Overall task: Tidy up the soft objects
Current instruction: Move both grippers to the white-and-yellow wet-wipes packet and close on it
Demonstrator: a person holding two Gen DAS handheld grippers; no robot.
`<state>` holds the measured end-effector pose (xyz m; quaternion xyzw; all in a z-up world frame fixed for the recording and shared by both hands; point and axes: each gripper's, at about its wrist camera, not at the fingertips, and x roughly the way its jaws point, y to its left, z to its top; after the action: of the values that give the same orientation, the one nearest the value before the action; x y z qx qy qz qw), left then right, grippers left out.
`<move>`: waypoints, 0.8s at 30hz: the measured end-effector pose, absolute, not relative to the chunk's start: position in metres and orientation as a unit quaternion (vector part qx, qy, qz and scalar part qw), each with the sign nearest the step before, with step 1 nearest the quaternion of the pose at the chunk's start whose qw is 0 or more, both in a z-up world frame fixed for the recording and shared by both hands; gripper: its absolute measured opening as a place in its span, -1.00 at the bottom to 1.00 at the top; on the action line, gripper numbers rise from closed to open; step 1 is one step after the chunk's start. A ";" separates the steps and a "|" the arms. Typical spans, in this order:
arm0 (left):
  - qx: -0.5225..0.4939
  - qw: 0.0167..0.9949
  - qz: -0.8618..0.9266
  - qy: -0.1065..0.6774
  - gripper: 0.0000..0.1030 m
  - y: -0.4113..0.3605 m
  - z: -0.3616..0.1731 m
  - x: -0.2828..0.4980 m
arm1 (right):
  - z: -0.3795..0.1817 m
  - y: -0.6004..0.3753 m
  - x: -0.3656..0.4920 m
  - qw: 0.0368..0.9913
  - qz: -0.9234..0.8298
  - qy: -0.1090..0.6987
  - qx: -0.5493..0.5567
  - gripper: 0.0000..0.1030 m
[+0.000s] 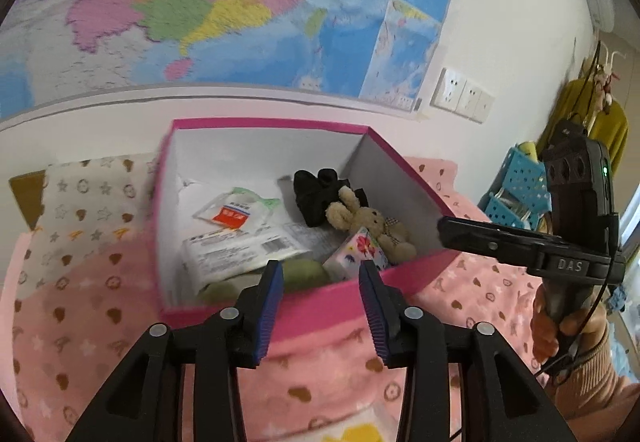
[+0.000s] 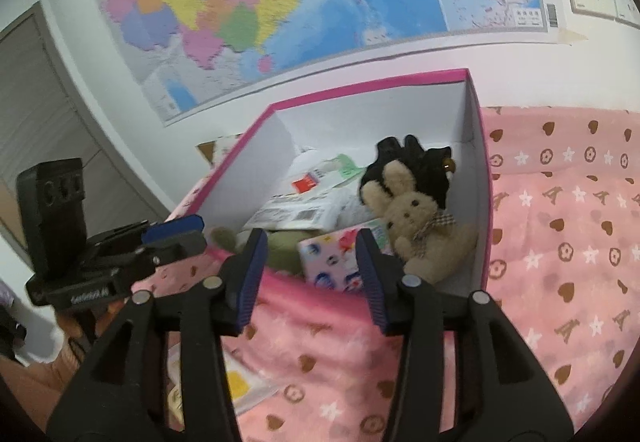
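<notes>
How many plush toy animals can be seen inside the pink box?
1. A beige plush rabbit lies in the pink box, by its right wall, partly on a black cloth item. A green soft thing at the near wall is unclear; others may be hidden.

"DAS" in raised letters on the right gripper [image 1: 444, 230] body, frame right; packet and map print unreadable.

A bedroom: pink bedspread [image 2: 560, 222], wall map [image 1: 200, 2], hanging clothes [image 1: 600, 114].
</notes>
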<state>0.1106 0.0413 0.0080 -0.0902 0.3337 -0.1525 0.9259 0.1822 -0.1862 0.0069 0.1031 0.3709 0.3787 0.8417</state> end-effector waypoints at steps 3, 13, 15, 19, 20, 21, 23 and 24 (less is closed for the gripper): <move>-0.095 0.925 -0.151 0.336 -0.15 0.052 0.003 0.092 | 0.012 -0.188 0.161 0.836 0.401 0.363 0.097 -0.05; -0.128 0.901 -0.133 0.392 -0.13 0.072 -0.038 0.057 | -0.037 -0.174 0.118 0.772 0.450 0.440 0.092 0.00; -0.142 0.896 -0.132 0.399 -0.13 0.077 -0.044 0.051 | -0.051 -0.171 0.113 0.760 0.450 0.460 0.094 0.00; -0.159 0.891 -0.128 0.406 -0.13 0.079 -0.055 0.039 | -0.077 -0.164 0.105 0.729 0.457 0.496 0.118 0.00; -0.167 0.887 -0.127 0.411 -0.13 0.080 -0.059 0.035 | -0.082 -0.162 0.103 0.721 0.461 0.502 0.124 0.00; -0.171 0.885 -0.125 0.414 -0.13 0.079 -0.063 0.033 | -0.087 -0.161 0.100 0.713 0.465 0.508 0.130 0.00; -0.175 0.881 -0.120 0.424 -0.13 0.080 -0.068 0.028 | -0.094 -0.158 0.098 0.702 0.469 0.518 0.139 0.00; -0.176 0.879 -0.115 0.427 -0.13 0.082 -0.070 0.027 | -0.097 -0.156 0.097 0.696 0.471 0.523 0.141 0.00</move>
<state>0.0266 0.0819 -0.0700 -0.1762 0.4271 -0.1151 0.8794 0.0966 -0.1563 -0.0970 0.1412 0.5234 0.4706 0.6962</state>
